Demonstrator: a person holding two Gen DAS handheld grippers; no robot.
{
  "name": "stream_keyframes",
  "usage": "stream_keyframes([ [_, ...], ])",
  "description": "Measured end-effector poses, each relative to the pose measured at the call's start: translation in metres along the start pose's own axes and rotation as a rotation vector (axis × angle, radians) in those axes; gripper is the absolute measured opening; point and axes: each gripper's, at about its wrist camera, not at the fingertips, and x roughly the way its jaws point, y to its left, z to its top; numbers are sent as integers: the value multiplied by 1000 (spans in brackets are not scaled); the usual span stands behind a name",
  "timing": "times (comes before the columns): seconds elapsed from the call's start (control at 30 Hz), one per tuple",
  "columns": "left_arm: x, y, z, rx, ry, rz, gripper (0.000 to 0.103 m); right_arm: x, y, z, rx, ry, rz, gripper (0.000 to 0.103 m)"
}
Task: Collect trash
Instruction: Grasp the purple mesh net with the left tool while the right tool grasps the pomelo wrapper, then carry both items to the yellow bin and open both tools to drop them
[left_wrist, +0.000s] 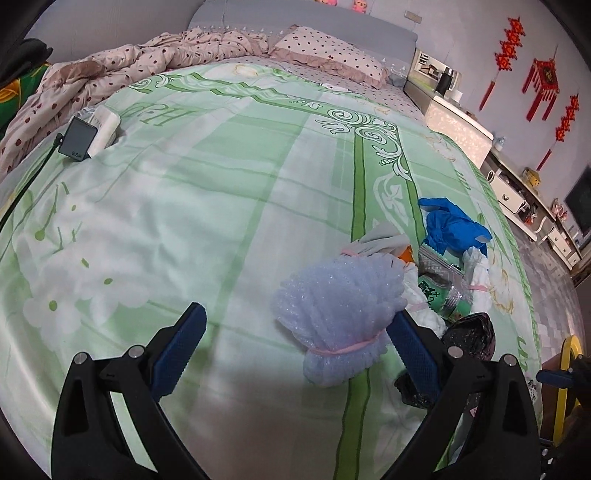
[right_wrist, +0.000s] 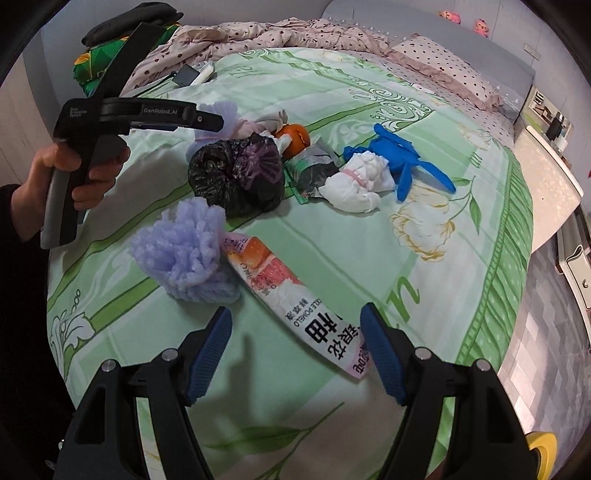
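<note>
In the left wrist view, a lilac bubble-wrap bundle (left_wrist: 340, 306) tied with a pink band lies on the green bedsheet (left_wrist: 184, 221). My left gripper (left_wrist: 297, 310) is open around it, and the bundle sits close to the right finger. A black bag (left_wrist: 469, 332), a green wrapper (left_wrist: 443, 295), a white tissue wad (left_wrist: 476, 273) and a blue glove (left_wrist: 450, 221) lie to the right. My right gripper (right_wrist: 295, 312) is open over a long pink snack wrapper (right_wrist: 291, 291), beside a second lilac bundle (right_wrist: 188, 251). A hand holds the left gripper (right_wrist: 210, 120) behind the black bag (right_wrist: 236, 173).
An orange (right_wrist: 295, 136) lies in the trash pile. A dark charger (left_wrist: 77, 140) and a white box (left_wrist: 105, 125) rest at the sheet's far left by a rumpled dotted quilt (left_wrist: 147, 62). A white nightstand (left_wrist: 458, 125) and tiled floor lie past the bed's right edge, with a yellow object (right_wrist: 539, 446) below.
</note>
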Motion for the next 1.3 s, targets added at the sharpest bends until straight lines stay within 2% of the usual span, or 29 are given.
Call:
stream_keyframes([
  [0.1,6,-8,-3,18,9,-18,93,11,-1,3,-17,21,0,68],
  [0.17,13,-13,-5,42,16,-17,89,18,-5,6,-17,27,2,67],
  [0.23,21,-18,-7,59,41,-37,70,22,-8,7,-15,26,-1,58],
  [0.37,30,-25,-9,80,54,-66,51,27,-14,9,1,31,7,42],
  [0.43,31,-27,-8,84,54,-78,45,27,-15,10,9,25,-1,24],
  [0.67,23,-29,-9,106,46,-93,41,22,-20,11,67,-16,-18,22],
  [0.87,6,-27,-7,114,22,-73,40,0,-21,15,97,-70,-35,22],
  [1.3,-74,-25,5,122,-113,-14,40,-70,-21,4,230,-196,-32,22],
])
